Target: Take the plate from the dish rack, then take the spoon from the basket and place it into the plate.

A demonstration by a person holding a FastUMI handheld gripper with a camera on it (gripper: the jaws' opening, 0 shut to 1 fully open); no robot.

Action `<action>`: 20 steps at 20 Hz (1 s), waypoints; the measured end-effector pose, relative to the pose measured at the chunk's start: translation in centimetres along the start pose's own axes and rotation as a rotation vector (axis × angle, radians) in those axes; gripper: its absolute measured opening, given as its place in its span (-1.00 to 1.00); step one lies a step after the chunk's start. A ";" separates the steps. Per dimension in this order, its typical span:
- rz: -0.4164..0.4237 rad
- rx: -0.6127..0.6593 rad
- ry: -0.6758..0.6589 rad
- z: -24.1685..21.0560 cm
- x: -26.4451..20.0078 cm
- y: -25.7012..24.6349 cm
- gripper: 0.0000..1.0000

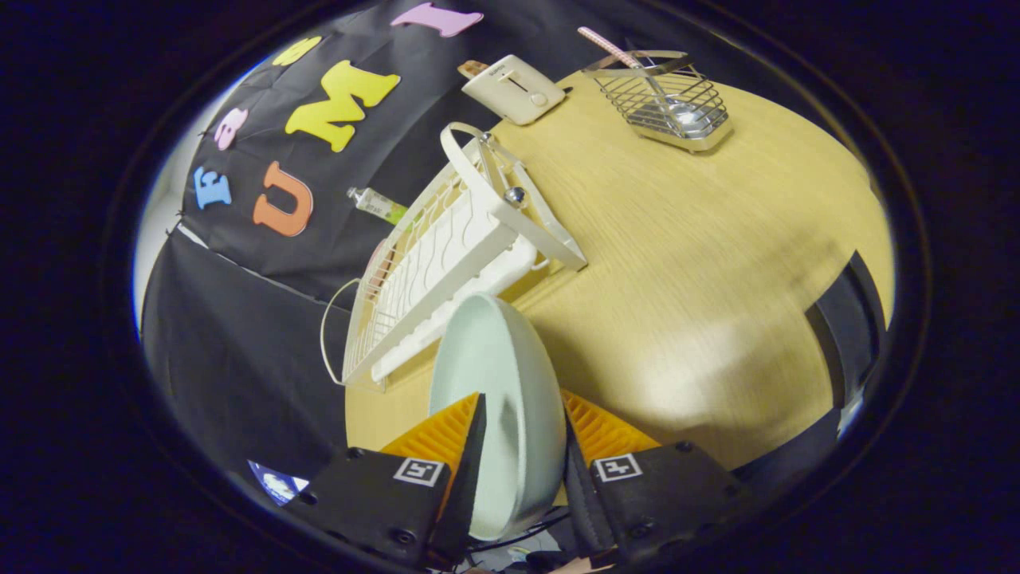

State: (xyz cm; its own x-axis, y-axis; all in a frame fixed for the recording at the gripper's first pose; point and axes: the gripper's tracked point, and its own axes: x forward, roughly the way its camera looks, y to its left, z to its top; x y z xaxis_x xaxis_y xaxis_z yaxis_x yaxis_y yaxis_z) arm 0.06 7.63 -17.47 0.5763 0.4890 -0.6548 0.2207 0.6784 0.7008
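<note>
Plate (498, 399) is held edge-on between the two fingers of the gripper (518, 434), which are pinched against its two faces near the rim. It is pale and round, tilted nearly upright, its hollow side facing the rack (446, 255). It is seen clear of the rack, just in front of the rack's near end and above the tabletop (701, 263).

The white rack lies just beyond the plate, its long axis running away from the gripper toward the booth wall. A white toaster (514, 89) is seen past its far end.

The wire basket (673, 108) stands well apart from the gripper, at the far side of the tabletop, ahead and to the right of the fingers. The spoon (610, 48) is standing in it, its handle slanting up and out of the basket toward the toaster.

Open wood lies between the plate and the basket. The plate is judged to need setting down flat there, with the basket's side kept reachable, before the spoon can be fetched.
</note>
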 end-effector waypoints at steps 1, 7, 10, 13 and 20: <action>-0.003 0.004 0.003 0.0 0.1 -0.1 0.13; 0.000 -0.065 -0.063 1.4 -0.6 0.6 0.19; -0.023 -0.179 -0.149 2.5 -2.4 1.1 0.28; -0.076 -0.346 -0.308 5.0 -5.8 1.4 0.34; -0.259 -0.706 -0.740 12.5 -16.1 1.5 0.67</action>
State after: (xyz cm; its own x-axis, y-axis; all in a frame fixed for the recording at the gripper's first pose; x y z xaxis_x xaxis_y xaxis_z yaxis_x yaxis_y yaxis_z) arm 0.98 -6.07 -2.38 0.9659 -0.0113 -0.2587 0.0343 0.9958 0.0846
